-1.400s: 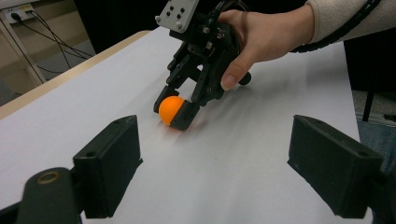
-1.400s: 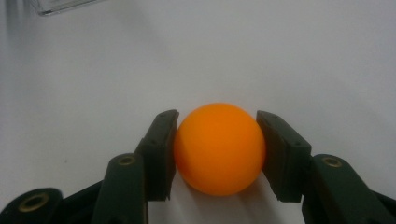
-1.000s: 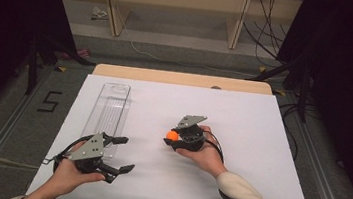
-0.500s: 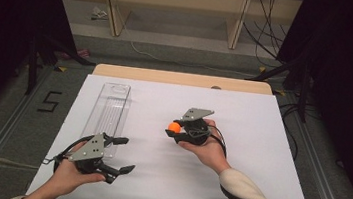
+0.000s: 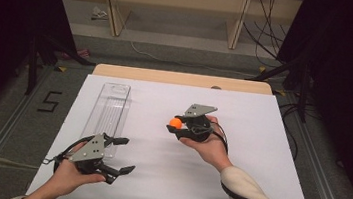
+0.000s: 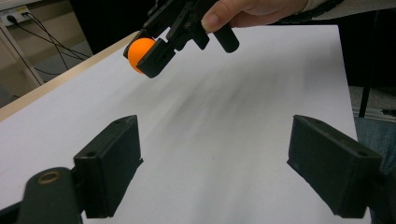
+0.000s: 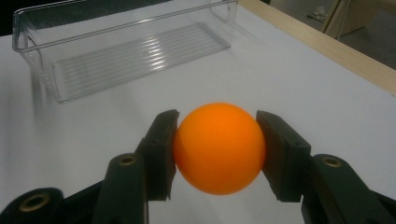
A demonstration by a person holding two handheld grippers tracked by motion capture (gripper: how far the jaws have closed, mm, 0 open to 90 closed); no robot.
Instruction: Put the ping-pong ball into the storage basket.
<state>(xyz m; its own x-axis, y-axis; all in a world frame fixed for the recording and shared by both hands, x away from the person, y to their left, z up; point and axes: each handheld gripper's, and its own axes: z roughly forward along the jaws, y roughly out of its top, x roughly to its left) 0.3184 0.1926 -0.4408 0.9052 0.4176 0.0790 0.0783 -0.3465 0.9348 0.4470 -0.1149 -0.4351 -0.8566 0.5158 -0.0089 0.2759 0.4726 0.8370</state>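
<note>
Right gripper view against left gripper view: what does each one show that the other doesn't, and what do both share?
Right gripper view: the clear plastic tray lying empty on the white table, and the right claw seen from behind, shut on the orange ball.
Left gripper view: the left claw, open with nothing between its jaws, and the person's hand.
Both: ball, right claw, table.

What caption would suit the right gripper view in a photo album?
Right gripper clamps an orange ball above the white table, a clear plastic tray beyond.

Right gripper [image 5: 180,123] clamped (raised), left gripper [image 5: 120,154] spread.
</note>
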